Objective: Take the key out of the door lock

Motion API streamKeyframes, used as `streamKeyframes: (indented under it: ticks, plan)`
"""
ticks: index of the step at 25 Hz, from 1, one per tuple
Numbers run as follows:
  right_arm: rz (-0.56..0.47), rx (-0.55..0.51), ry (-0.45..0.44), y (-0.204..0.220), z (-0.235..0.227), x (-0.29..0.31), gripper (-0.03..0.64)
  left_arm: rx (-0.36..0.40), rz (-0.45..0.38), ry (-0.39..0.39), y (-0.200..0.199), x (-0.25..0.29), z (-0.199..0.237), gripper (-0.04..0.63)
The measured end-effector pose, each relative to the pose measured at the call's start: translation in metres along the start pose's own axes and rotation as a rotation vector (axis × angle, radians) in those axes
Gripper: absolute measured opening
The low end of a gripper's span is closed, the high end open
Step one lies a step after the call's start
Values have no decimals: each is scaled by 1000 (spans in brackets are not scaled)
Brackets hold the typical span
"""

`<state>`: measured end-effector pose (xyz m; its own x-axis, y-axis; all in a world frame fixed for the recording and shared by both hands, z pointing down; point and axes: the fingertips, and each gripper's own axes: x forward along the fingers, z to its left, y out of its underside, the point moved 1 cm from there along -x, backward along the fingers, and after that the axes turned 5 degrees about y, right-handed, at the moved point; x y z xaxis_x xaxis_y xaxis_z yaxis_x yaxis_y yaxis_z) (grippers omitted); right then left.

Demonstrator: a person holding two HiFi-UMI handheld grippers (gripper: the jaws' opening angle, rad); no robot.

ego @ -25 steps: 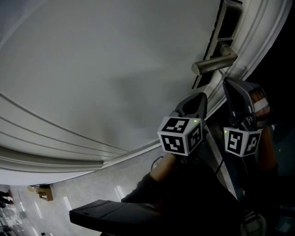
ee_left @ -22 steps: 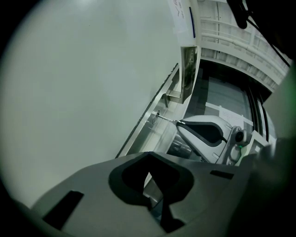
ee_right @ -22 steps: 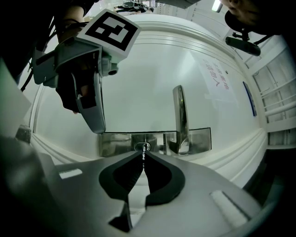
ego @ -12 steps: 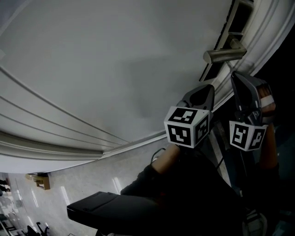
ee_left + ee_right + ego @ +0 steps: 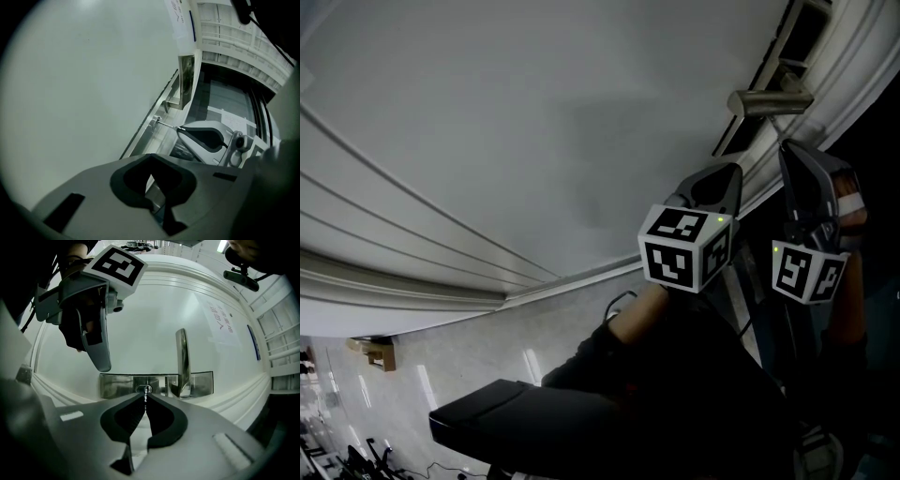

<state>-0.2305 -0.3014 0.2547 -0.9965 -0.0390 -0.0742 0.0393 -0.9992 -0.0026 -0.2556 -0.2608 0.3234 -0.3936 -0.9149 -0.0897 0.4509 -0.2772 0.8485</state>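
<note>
A thin metal key (image 5: 146, 393) sticks out of the lock cylinder (image 5: 144, 389) in the steel plate (image 5: 117, 385) on the white door (image 5: 534, 141). My right gripper (image 5: 146, 395) is shut on the key's outer end. In the left gripper view the key shaft (image 5: 168, 124) runs from the lock (image 5: 156, 120) to the right gripper (image 5: 181, 129). My left gripper (image 5: 152, 155) is shut on nothing. It hangs in the air just left of the lock, and the right gripper view shows the left gripper (image 5: 101, 363) close to the door.
The lever handle (image 5: 182, 362) stands out from the plate just right of the lock; the head view has the handle (image 5: 769, 101) at top right. The door frame's mouldings (image 5: 412, 281) curve below. A dark gap (image 5: 225, 103) lies past the door's edge.
The head view has shifted, so the handle sits higher and further right in the picture. Both grippers keep their places by the lock.
</note>
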Motion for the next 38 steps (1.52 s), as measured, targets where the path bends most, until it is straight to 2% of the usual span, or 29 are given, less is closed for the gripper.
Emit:
streamKeyframes:
  ticks: [38]
  plan:
    - [19,9,16,2,4,-2,12,-10,9,4,1,-1,9,0]
